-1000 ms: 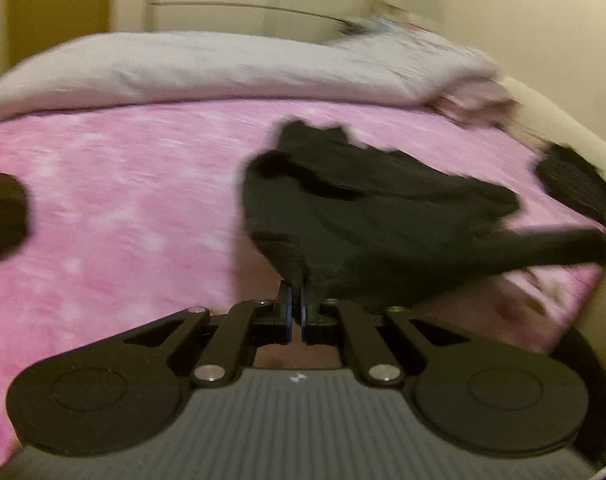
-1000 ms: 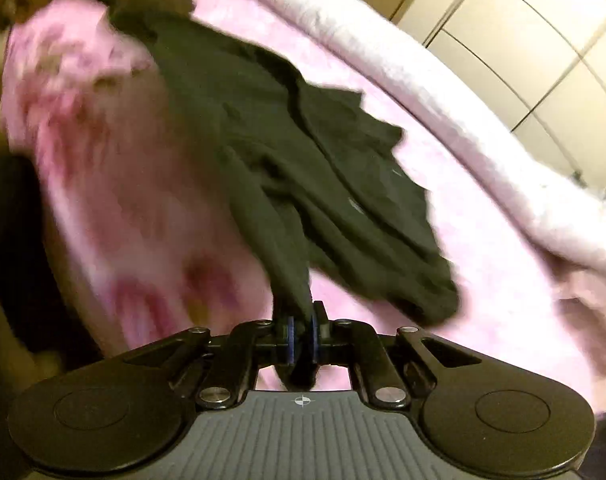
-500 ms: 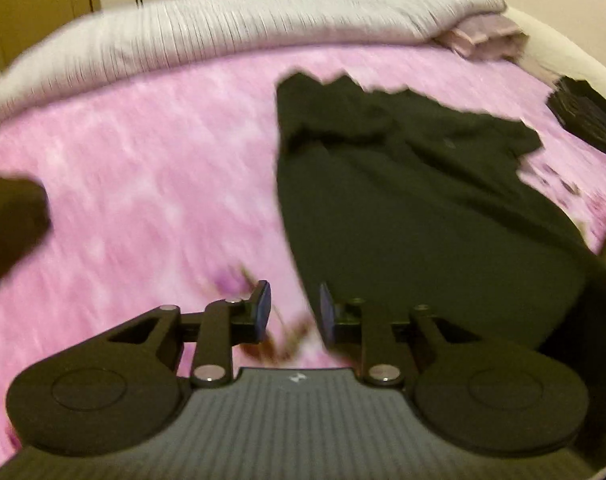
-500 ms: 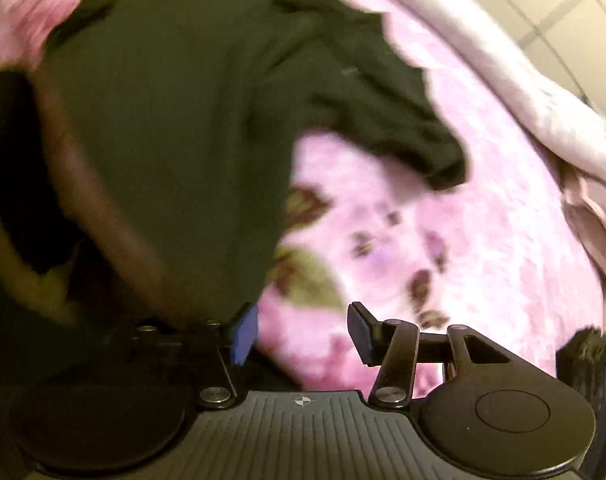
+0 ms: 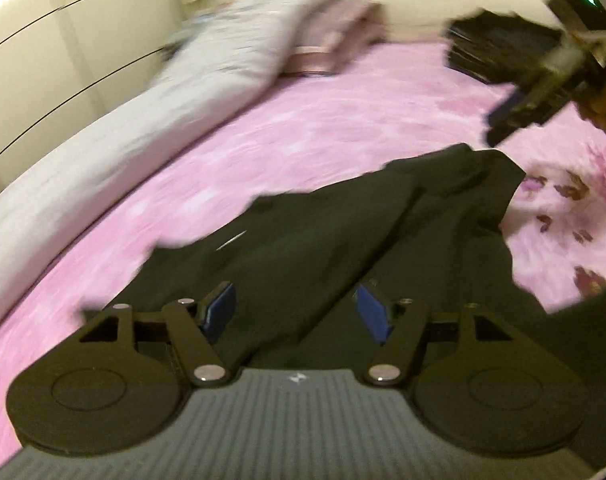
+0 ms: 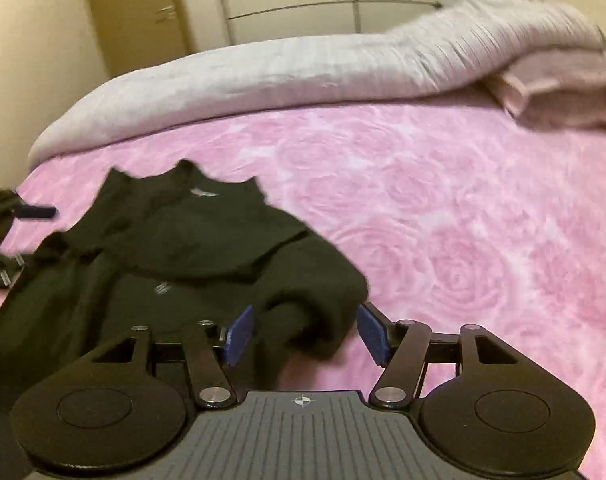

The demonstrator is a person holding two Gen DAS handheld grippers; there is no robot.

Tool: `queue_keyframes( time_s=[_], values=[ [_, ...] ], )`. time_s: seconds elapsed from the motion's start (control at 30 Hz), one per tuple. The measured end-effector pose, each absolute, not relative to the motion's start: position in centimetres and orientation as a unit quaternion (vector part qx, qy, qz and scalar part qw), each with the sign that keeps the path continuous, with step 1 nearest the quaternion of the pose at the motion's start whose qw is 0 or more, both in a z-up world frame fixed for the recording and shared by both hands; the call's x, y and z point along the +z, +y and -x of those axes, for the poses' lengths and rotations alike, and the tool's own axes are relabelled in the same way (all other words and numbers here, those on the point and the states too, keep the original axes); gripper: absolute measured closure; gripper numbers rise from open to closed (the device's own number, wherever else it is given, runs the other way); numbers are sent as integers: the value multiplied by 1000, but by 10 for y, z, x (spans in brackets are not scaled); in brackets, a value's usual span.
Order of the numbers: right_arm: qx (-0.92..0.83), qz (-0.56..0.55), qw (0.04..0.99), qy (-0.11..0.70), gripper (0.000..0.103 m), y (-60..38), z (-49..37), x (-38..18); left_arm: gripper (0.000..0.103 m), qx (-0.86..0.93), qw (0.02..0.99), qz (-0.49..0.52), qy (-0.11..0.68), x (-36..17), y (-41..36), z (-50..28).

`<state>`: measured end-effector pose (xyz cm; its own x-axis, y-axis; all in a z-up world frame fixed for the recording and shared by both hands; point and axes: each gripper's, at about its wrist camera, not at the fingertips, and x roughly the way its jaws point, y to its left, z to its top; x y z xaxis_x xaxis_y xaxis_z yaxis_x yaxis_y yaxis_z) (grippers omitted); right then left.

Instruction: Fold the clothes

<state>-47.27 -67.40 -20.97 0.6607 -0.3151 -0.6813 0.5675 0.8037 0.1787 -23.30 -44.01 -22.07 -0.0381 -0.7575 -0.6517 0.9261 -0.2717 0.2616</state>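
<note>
The left gripper (image 5: 297,312) is spread wide over the black cotton shirt (image 5: 343,236), gripping nothing. The right gripper (image 6: 303,330) is likewise wide apart, a bunched black sleeve (image 6: 315,308) lying loose between its blue pads. Beyond both spreads the pink rose-patterned blanket (image 6: 443,208), then a grey ribbed quilt (image 6: 303,68).

Black garment (image 5: 323,248) near edge hidden behind left hand-held gripper (image 5: 296,313); grey duvet (image 5: 143,120) motion-blurred.
</note>
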Motion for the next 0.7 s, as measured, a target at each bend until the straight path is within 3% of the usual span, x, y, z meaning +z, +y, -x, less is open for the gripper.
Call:
queue_keyframes(
  time_s=[0.1,0.17,0.3,0.63,0.7],
  values=[
    [-253,-215,890,313,40,-695,478,-223,42,-733,553,-385,96,-251,-485,262],
    [-257,-241,887,299,39,-704,489,-233,52,-733,542,-403,85,-269,-505,273],
    [-273,-269,876,292,39,-712,513,-245,96,-710,566,-413,68,-274,-518,261],
    [-266,-232,887,297,38,-700,512,-243,97,-558,764,-323,24,-148,-445,88],
    [-275,-224,891,284,38,-698,501,-237,97,-540,779,-315,32,-142,-434,65]
  ],
)
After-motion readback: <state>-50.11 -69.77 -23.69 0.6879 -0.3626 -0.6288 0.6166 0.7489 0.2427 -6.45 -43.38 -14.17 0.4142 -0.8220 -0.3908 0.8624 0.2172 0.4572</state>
